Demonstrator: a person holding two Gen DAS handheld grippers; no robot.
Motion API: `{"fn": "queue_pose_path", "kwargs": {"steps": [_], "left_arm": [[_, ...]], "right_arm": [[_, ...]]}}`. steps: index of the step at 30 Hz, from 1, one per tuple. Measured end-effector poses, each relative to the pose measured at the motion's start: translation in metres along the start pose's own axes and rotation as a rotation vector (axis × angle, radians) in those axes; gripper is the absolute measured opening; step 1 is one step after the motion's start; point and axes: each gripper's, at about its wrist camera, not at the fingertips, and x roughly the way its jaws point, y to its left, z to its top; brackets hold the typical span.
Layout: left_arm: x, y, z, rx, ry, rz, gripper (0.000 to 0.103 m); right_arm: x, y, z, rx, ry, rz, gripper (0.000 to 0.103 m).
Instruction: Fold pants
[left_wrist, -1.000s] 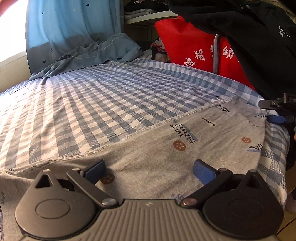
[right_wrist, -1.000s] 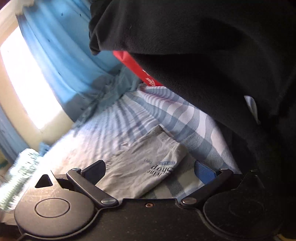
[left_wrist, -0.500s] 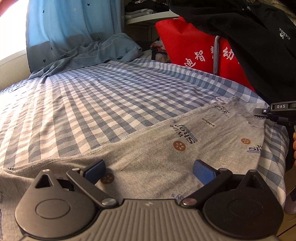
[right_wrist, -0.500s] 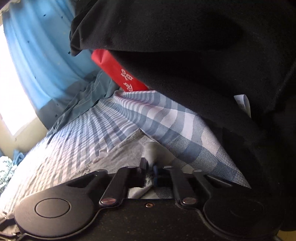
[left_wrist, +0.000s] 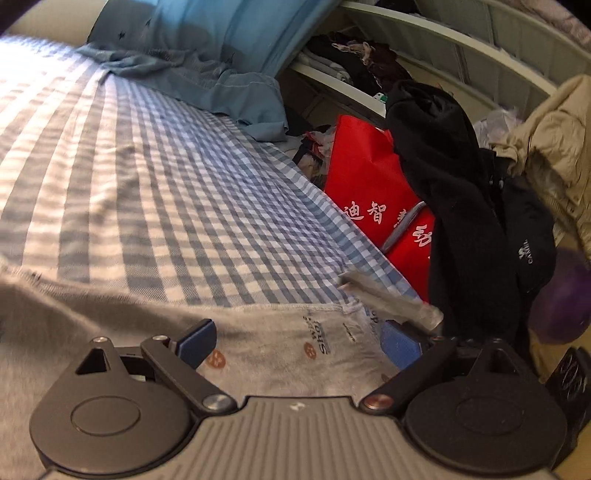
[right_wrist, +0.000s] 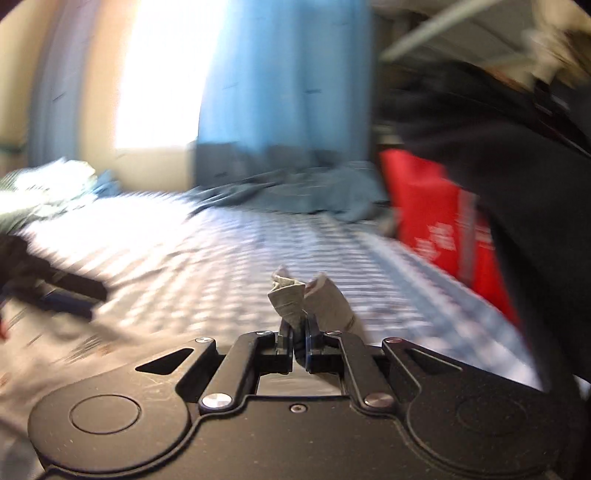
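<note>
The grey printed pants (left_wrist: 266, 343) lie flat on the blue checked bed sheet (left_wrist: 155, 192). My left gripper (left_wrist: 299, 338) is open and hovers just above the grey cloth, touching nothing that I can see. My right gripper (right_wrist: 300, 334) is shut on a bunched corner of the pants (right_wrist: 295, 295) and holds it lifted off the bed. That lifted corner shows in the left wrist view (left_wrist: 388, 301) as a blurred grey strip at the bed's right edge. The left gripper shows blurred at the left of the right wrist view (right_wrist: 62, 291).
A red bag with white characters (left_wrist: 369, 192) and black hanging clothes (left_wrist: 469, 221) stand right beside the bed. A blue curtain and crumpled blue cloth (left_wrist: 207, 74) lie at the bed's far end. A shelf with clothes (left_wrist: 351, 66) is behind.
My right gripper closed on the pants corner and lifted it, swinging up and leftward. My left gripper's view turned toward the right and rose; its jaws stayed open.
</note>
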Motion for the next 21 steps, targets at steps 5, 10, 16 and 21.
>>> {"fn": "queue_pose_path", "kwargs": {"steps": [5, 10, 16, 21], "left_arm": [[-0.027, 0.017, -0.013, -0.041, -0.020, 0.017, 0.099], [-0.033, 0.030, -0.021, -0.080, 0.022, 0.035, 0.099], [-0.026, 0.026, -0.028, -0.072, 0.045, 0.022, 0.100], [-0.015, 0.025, -0.029, -0.141, 0.086, -0.041, 0.099]], "right_arm": [[-0.007, 0.082, -0.012, -0.156, 0.063, 0.107, 0.005], [-0.006, 0.141, -0.039, -0.295, 0.107, 0.076, 0.006], [-0.003, 0.141, -0.049, -0.234, 0.086, 0.039, 0.009], [-0.003, 0.136, -0.047, -0.193, 0.085, 0.044, 0.010]]}}
